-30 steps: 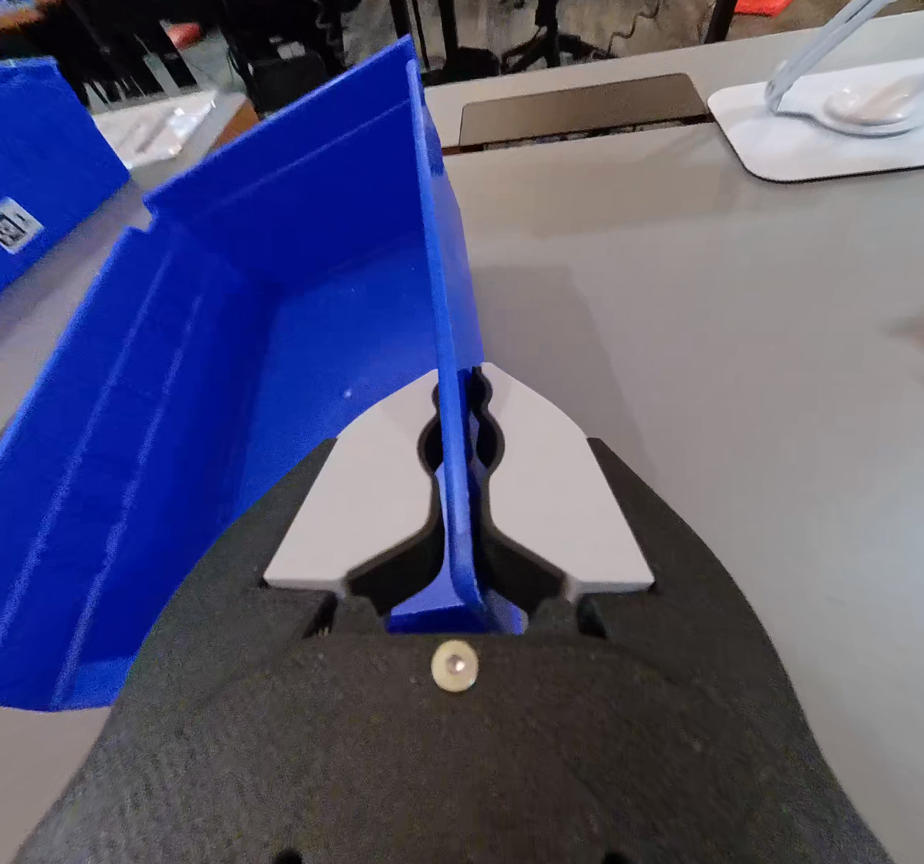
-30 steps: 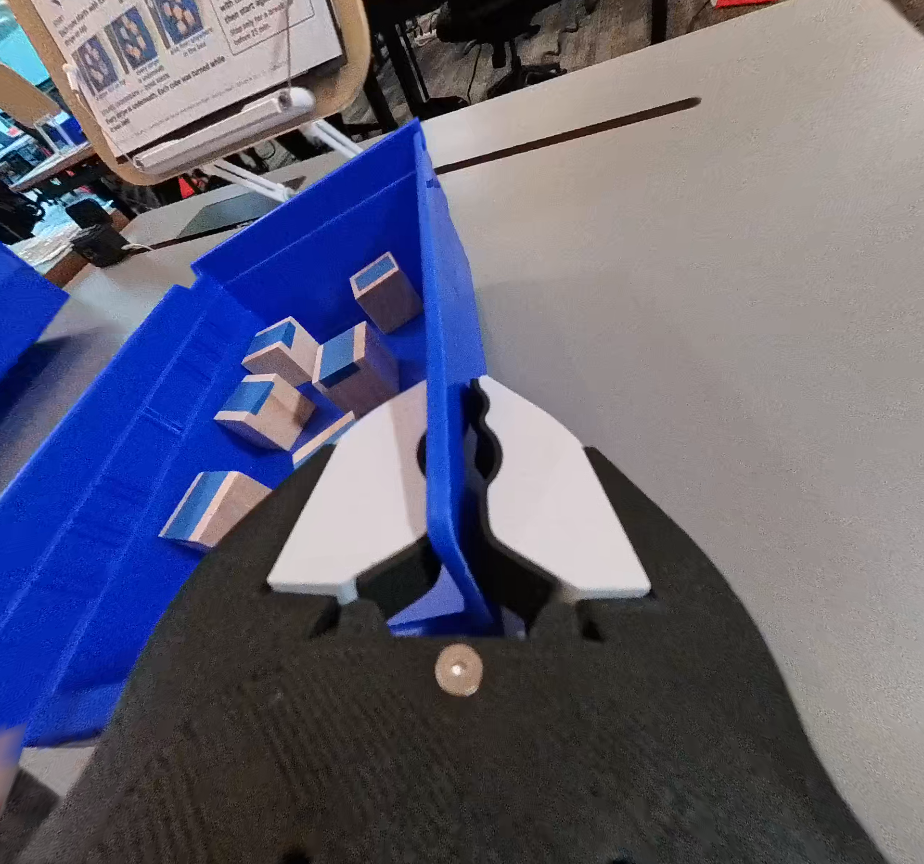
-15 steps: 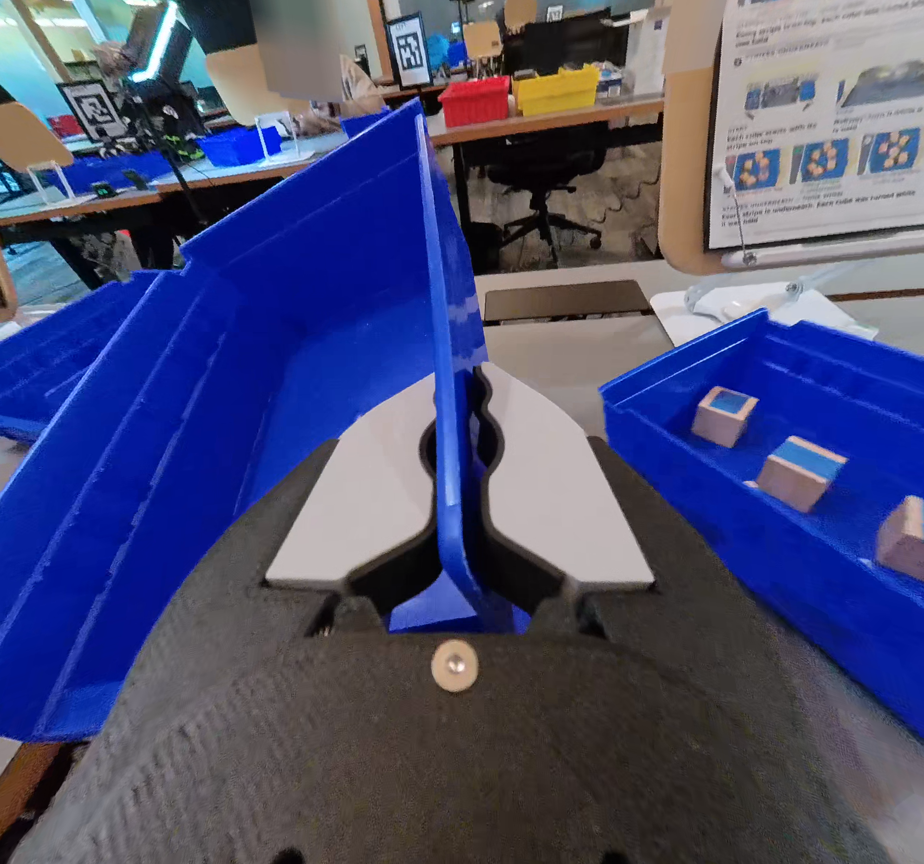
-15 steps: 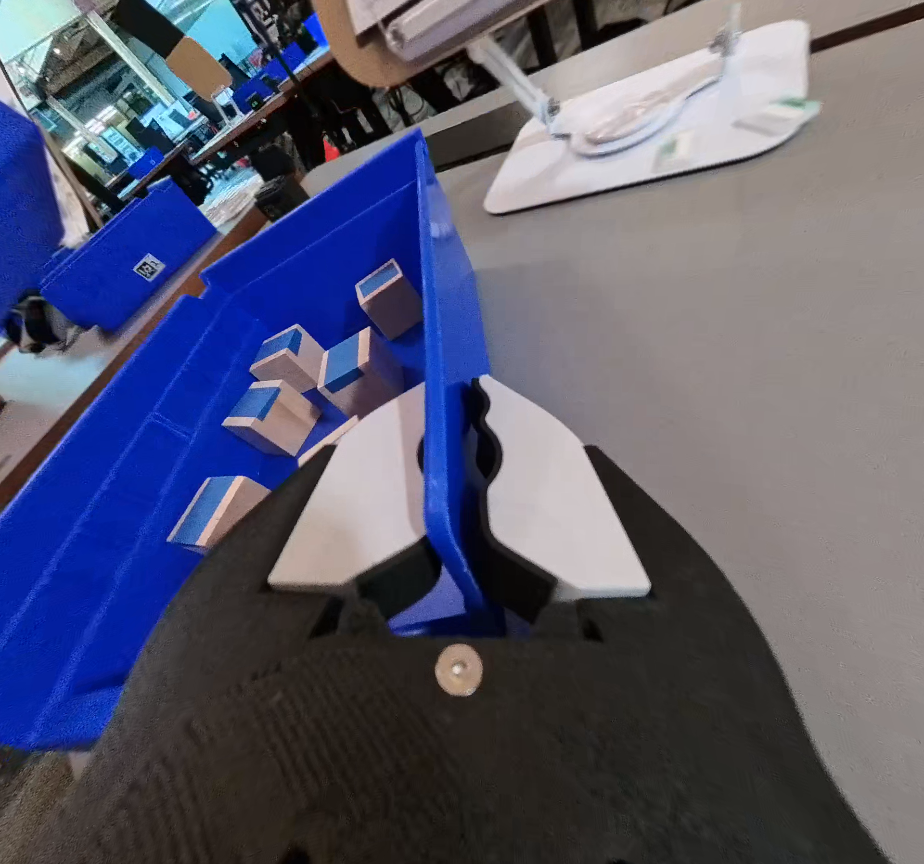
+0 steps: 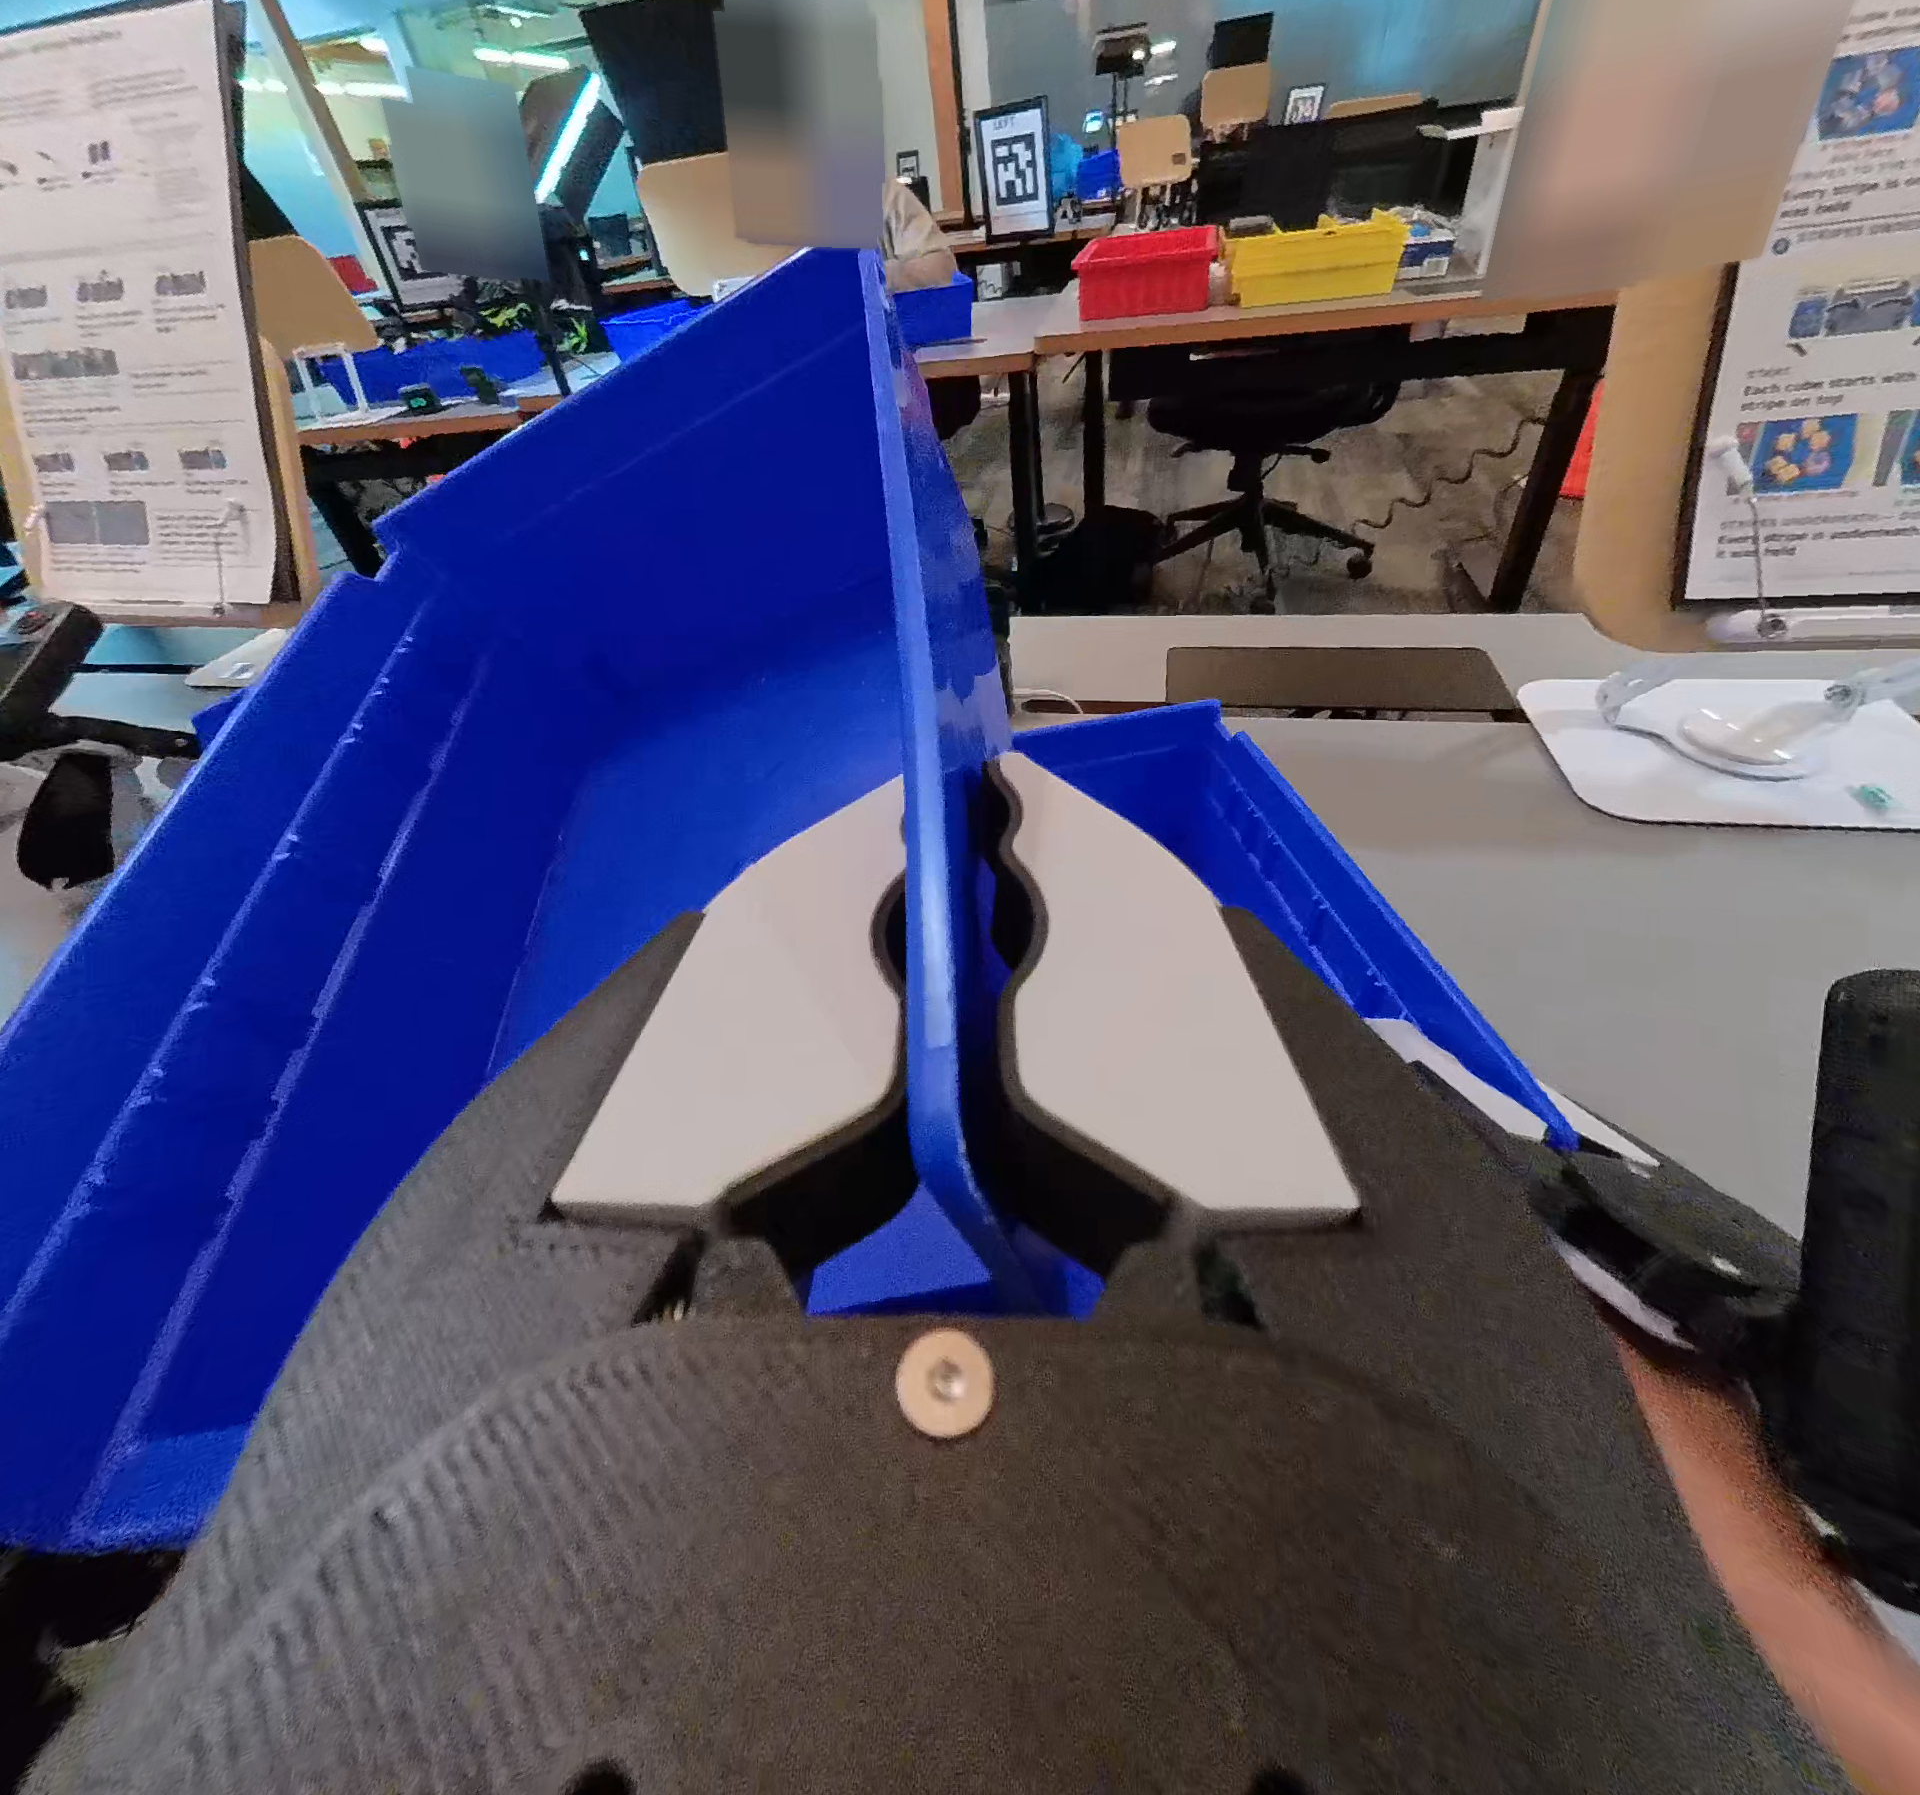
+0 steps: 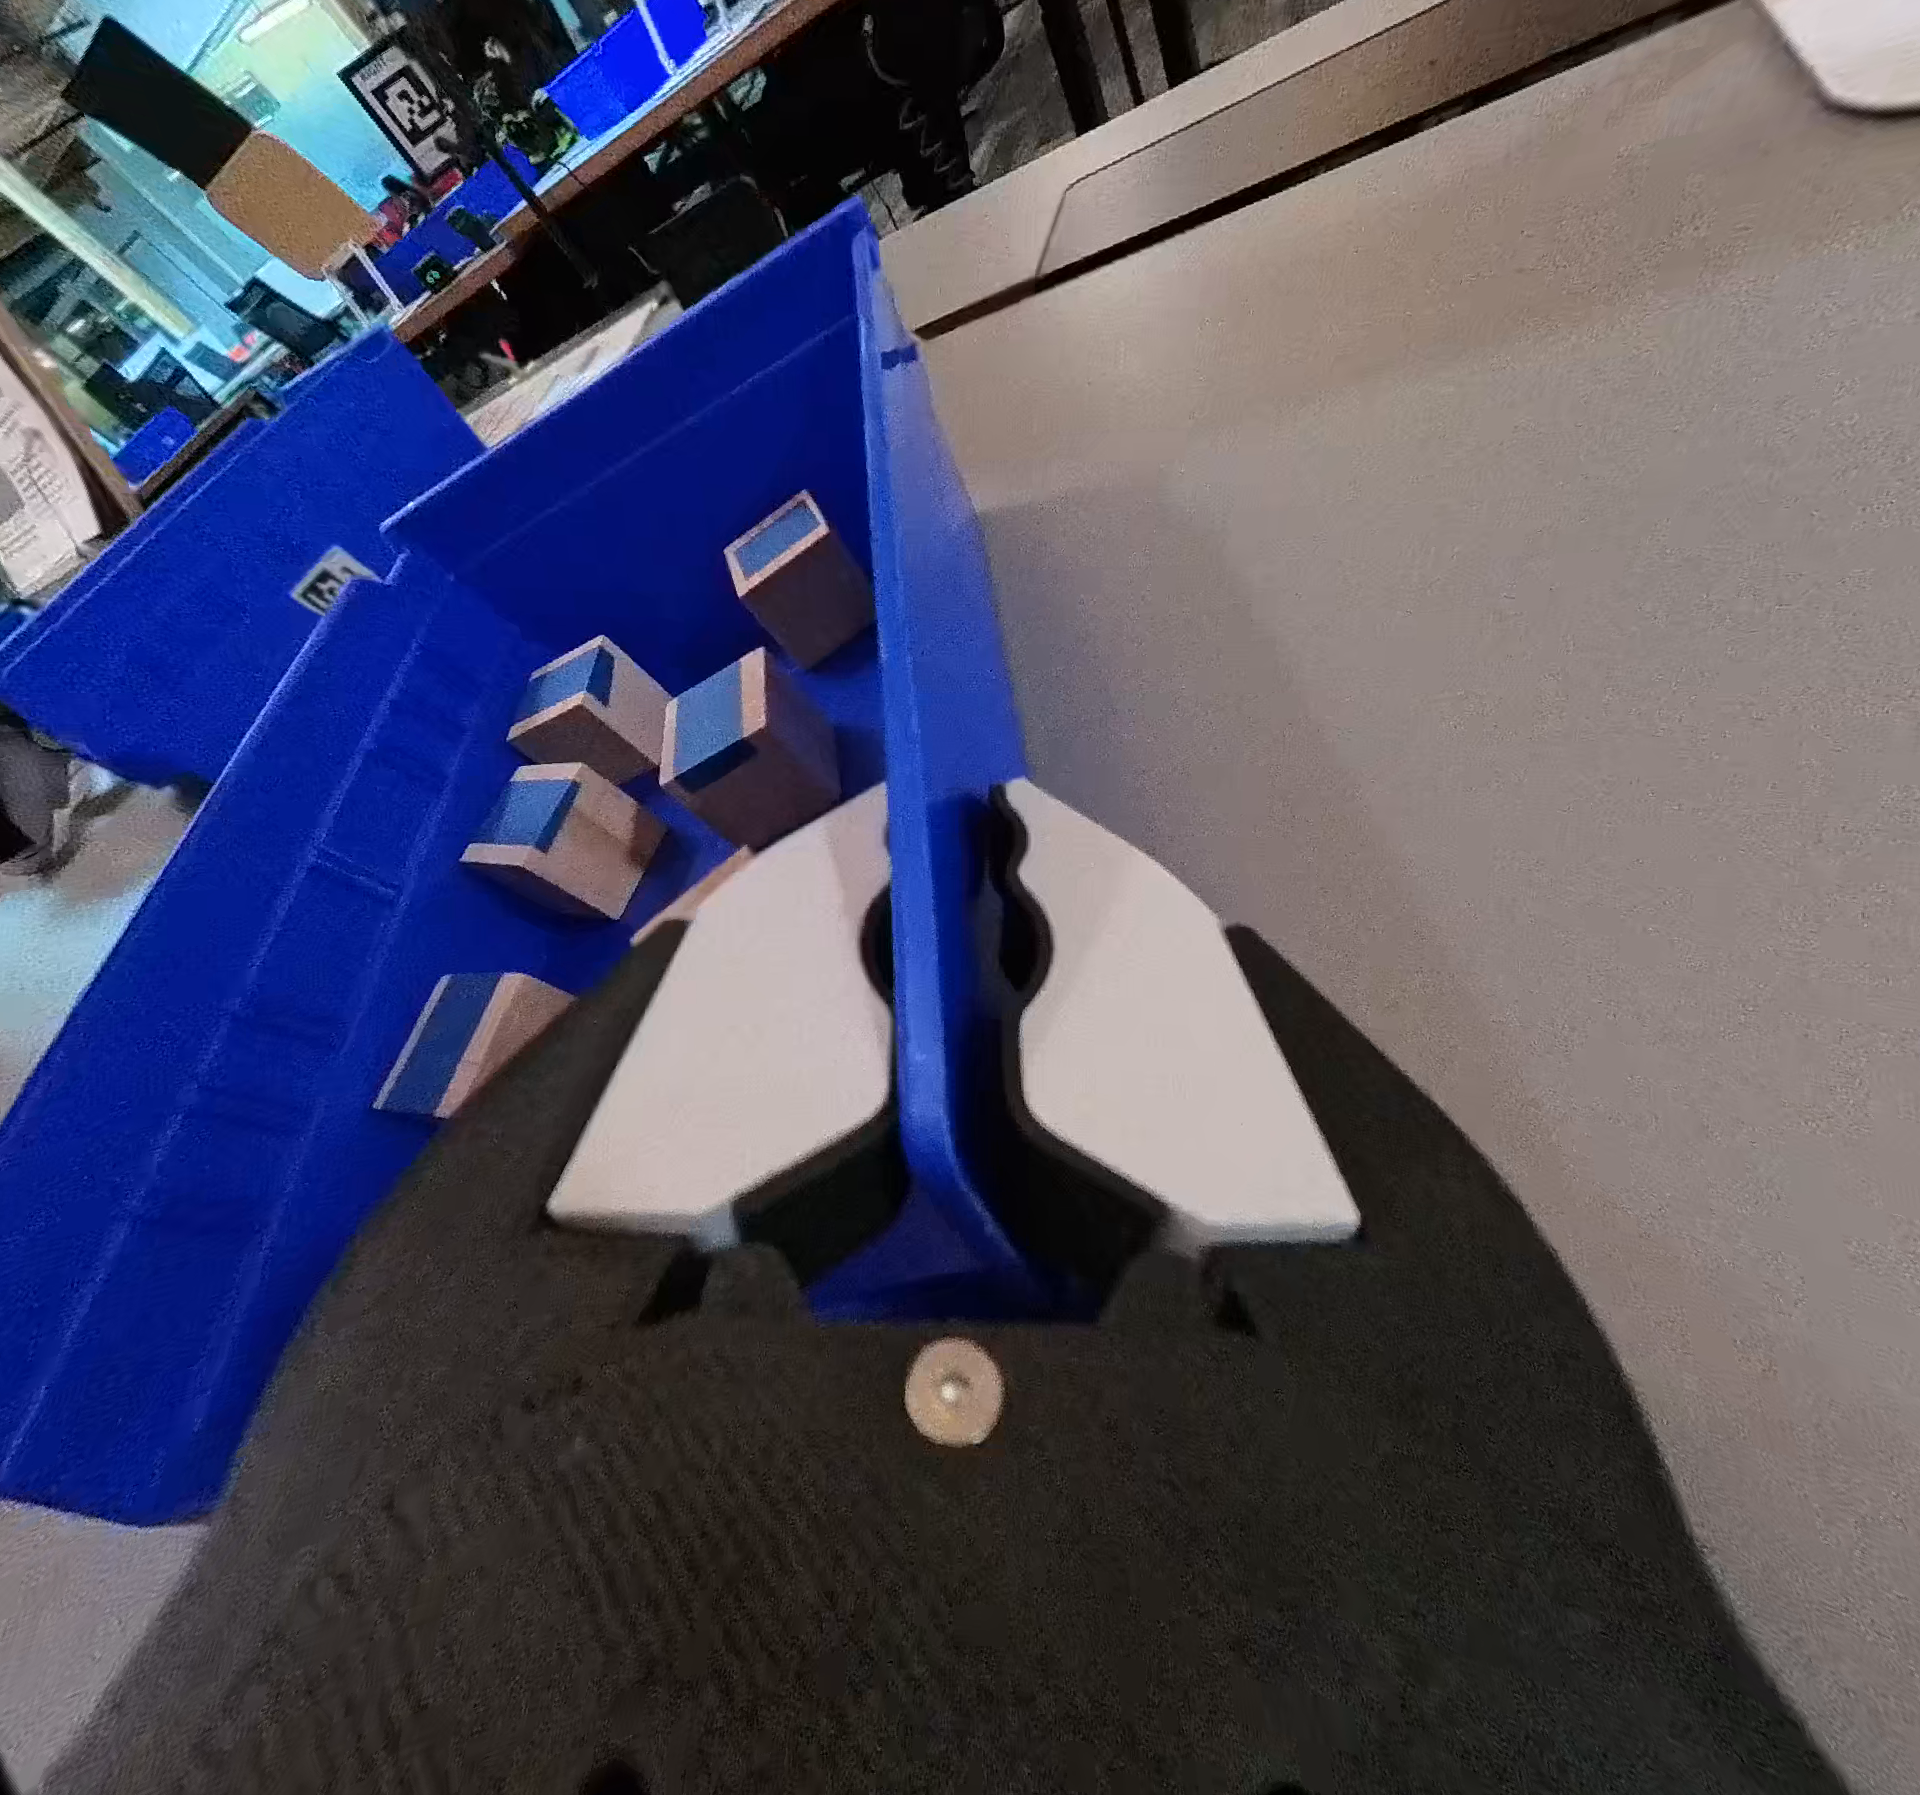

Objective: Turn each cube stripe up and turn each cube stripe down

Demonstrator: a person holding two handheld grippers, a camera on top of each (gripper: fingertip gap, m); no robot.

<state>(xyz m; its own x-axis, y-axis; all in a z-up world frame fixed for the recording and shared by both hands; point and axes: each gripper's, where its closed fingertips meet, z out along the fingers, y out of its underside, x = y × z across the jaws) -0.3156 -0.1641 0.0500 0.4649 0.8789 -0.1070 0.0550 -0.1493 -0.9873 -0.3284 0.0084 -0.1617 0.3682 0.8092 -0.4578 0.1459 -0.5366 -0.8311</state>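
Between your right gripper's fingers sits the side wall of the blue bin w/ the cubes, clamped tight. Those cubes lie just left of that wall, inside, stripes mostly facing up; long axis of the bin runs fwd along the fingers. Your left gripper is likewise clenched on an empty blue bin's wall, held tilted up. Right side is nearer the cubes, so I'd judge it must let go of the wall before reaching in.

Each gripper, left and right, has a ribbed black body low in frame, pale grey scalloped fingers and one silver screw.
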